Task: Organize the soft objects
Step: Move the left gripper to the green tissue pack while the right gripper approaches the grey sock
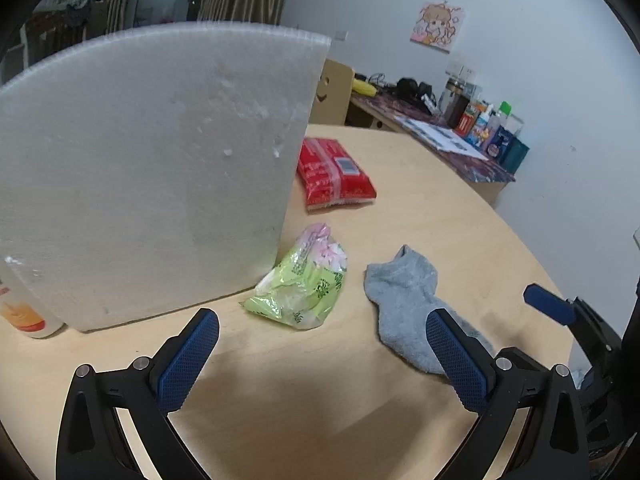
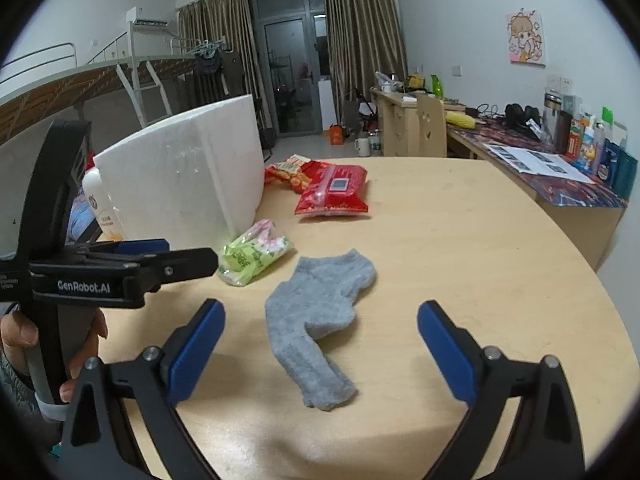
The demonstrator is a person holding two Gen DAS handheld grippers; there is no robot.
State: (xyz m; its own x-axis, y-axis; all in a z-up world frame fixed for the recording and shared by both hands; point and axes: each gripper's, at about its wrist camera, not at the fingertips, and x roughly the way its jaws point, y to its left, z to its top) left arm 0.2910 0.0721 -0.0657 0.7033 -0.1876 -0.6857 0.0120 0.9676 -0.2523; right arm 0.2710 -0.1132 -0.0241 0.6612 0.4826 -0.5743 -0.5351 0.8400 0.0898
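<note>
Grey sock (image 2: 320, 320) lies flat and slightly bent on the wooden table (image 2: 460, 240), toe end toward the cameras, between the wide-spread fingers of the right gripper (image 2: 320, 320), which hovers just short of it and holds nothing. Left gripper (image 1: 324, 344) likewise spread wide and empty; its right pad overlaps the sock's near end in the left wrist view, but contact cannot be confirmed. Just beyond the sock, well clear of it, a crumpled green tissue pack (image 2: 252, 256) sits against the corner of the white foam box (image 2: 180, 192). Farther back a red wet-wipe pack (image 2: 332, 192), with an orange snack bag (image 2: 288, 172) touching its far side. A white bottle (image 2: 100, 208) stands at the box's left side. Judgement: task barely started; sock looks like the first pick, box the likely destination, though its opening is not visible from either view. Risks: (1) sock is thin and limp, so a close from this height may pinch air or only the top layer, letting it slide out on lift; fingers need to reach table level first. (2) Grabbing one end leaves the rest dangling, which may drag the green tissue pack or catch the box wall. (3) Both grippers are near the same item; simultaneous approach could make them collide. (4) Foam box is light and could shift if bumped.
</note>
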